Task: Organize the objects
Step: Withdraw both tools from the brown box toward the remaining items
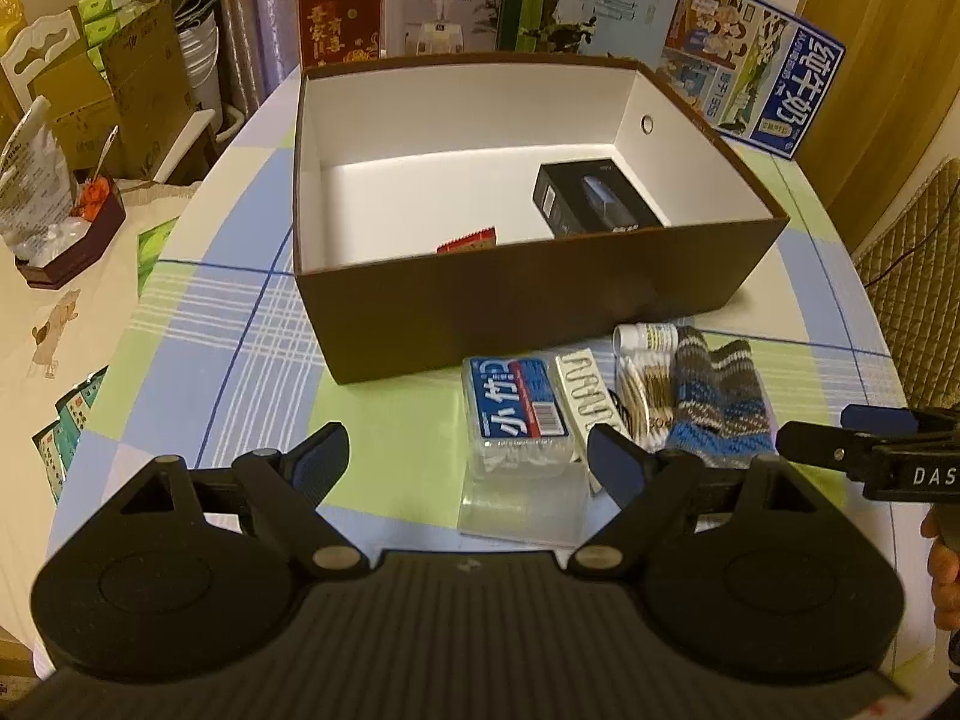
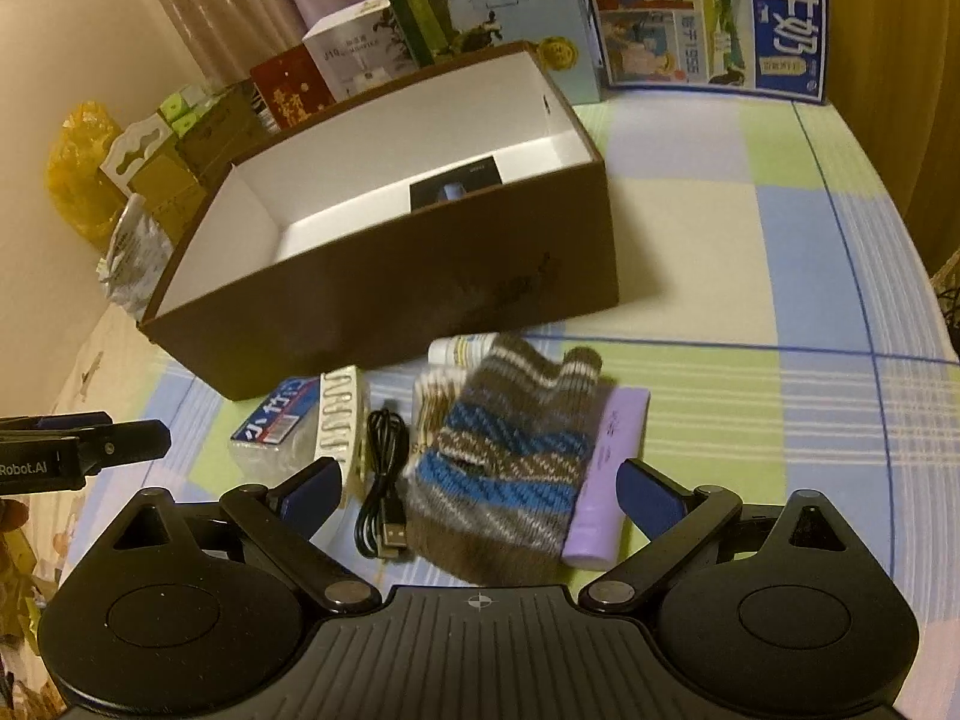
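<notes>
A brown cardboard box [image 1: 492, 306] [image 2: 384, 294] with a white inside holds a black packet [image 1: 594, 198] [image 2: 456, 183] and a small red packet [image 1: 468, 240]. In front of it lie a clear case with a blue label [image 1: 519, 420] [image 2: 273, 429], a white patterned box [image 1: 585, 402] [image 2: 342, 414], cotton swabs [image 1: 645, 384], a striped knitted glove [image 1: 717, 402] [image 2: 510, 450], a black USB cable [image 2: 381, 480] and a lilac tube [image 2: 606, 474]. My left gripper [image 1: 468, 468] is open just short of the clear case. My right gripper [image 2: 480, 495] is open, its fingers either side of the glove's near end.
Tall cartons, among them a blue milk carton [image 1: 756, 66] [image 2: 720, 12] and a humidifier box [image 1: 441, 0], line the back of the checked tablecloth [image 1: 240, 324] [image 2: 750, 276]. A side table with bags and boxes [image 1: 66, 192] stands to the left.
</notes>
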Motion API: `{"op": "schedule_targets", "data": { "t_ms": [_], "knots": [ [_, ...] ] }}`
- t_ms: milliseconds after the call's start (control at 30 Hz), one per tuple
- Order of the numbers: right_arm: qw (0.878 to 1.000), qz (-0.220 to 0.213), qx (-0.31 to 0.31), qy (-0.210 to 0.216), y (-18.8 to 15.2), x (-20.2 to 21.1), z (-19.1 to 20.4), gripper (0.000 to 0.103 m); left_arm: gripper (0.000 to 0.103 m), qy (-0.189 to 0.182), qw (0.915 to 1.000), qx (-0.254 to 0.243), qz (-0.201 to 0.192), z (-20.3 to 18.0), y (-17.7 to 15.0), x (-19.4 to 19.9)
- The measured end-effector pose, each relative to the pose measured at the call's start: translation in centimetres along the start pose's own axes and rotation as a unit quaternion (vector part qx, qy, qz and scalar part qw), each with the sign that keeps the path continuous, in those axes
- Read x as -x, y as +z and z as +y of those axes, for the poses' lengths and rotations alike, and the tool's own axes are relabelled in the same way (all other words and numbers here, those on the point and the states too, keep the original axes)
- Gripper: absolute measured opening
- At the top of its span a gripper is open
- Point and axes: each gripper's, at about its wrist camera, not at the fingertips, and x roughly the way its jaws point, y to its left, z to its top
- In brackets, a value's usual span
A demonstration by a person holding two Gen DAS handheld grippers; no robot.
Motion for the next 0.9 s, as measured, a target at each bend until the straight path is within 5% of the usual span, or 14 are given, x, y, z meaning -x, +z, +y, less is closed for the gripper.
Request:
{"op": "schedule_targets", "data": {
  "t_ms": [900],
  "knots": [
    [0.999,-0.018,-0.031,0.000,-0.2,-3.7,-1.5,0.092,0.084,-0.008,0.9997,-0.011,0.021,-0.5,-0.2,-3.0]
  ]
}}
